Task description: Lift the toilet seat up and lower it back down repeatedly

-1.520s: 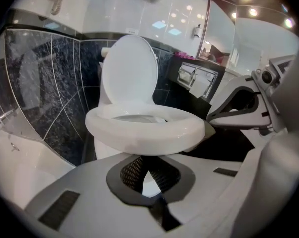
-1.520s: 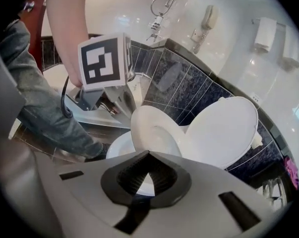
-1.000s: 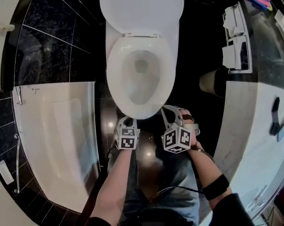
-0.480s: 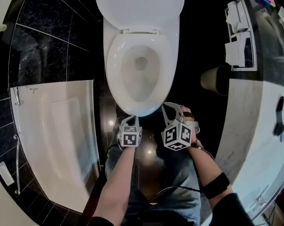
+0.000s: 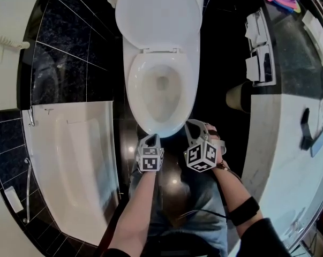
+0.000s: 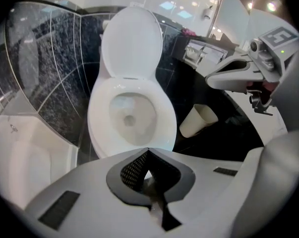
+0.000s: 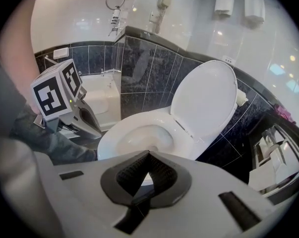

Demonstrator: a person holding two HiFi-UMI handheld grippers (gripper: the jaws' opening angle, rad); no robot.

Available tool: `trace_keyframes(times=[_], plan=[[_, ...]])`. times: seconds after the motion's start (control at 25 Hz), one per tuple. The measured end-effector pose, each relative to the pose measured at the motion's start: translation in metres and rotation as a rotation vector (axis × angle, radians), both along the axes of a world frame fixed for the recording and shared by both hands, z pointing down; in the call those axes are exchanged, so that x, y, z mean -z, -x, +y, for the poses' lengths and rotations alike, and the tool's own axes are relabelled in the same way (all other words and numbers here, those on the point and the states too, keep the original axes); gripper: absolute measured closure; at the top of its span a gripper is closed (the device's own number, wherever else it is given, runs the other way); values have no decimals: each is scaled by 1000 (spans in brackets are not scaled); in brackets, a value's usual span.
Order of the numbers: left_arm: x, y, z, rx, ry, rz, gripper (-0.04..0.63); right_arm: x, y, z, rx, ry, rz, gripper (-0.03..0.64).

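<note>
The white toilet [image 5: 160, 90] has its lid [image 5: 158, 12] standing upright, and the seat ring [image 5: 137, 98] lies down on the bowl. My left gripper [image 5: 150, 139] hovers just before the bowl's front rim, shut, with nothing between its pads. My right gripper [image 5: 193, 126] hangs beside it to the right, also shut and empty. In the left gripper view the closed tips [image 6: 148, 151] point at the seat's front edge [image 6: 139, 150]. The right gripper view has its closed tips [image 7: 149, 153] below the bowl [image 7: 139, 135], with the left gripper [image 7: 85, 119] at left. Neither gripper touches the seat.
A white bathtub [image 5: 70, 159] fills the left side. A tan waste bin [image 5: 239, 96] stands right of the toilet, below a wall paper holder [image 5: 260, 52]. A marble counter [image 5: 290, 143] runs along the right. Dark tiled wall and floor surround the bowl; the person's legs are below.
Both grippers have lifted slightly and stay shut in front of the bowl. The seat and the lid have not moved.
</note>
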State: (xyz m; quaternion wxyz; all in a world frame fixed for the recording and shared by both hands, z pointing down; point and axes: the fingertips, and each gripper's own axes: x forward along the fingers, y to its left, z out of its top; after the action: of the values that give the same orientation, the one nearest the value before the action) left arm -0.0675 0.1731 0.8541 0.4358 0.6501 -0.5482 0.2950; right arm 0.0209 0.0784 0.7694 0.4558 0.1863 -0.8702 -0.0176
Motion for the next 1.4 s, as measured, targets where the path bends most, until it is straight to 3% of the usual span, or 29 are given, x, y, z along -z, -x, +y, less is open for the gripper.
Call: trace_keyframes(times=[0.36, 0.6, 0.8, 1.08, 1.4], plan=[[205, 28, -43, -12, -250, -80, 601, 168, 15, -26, -138, 0, -163, 592], [351, 36, -65, -31, -420, -94, 601, 279, 19, -37, -199, -21, -269, 592], [442, 46, -64, -47, -529, -106, 601, 351, 12, -33, -234, -28, -363, 592], [515, 58, -54, -43, -621, -118, 600, 410, -6, -33, -264, -48, -426, 592], [532, 54, -42, -52, -656, -119, 601, 419, -21, -21, -287, -46, -444, 592]])
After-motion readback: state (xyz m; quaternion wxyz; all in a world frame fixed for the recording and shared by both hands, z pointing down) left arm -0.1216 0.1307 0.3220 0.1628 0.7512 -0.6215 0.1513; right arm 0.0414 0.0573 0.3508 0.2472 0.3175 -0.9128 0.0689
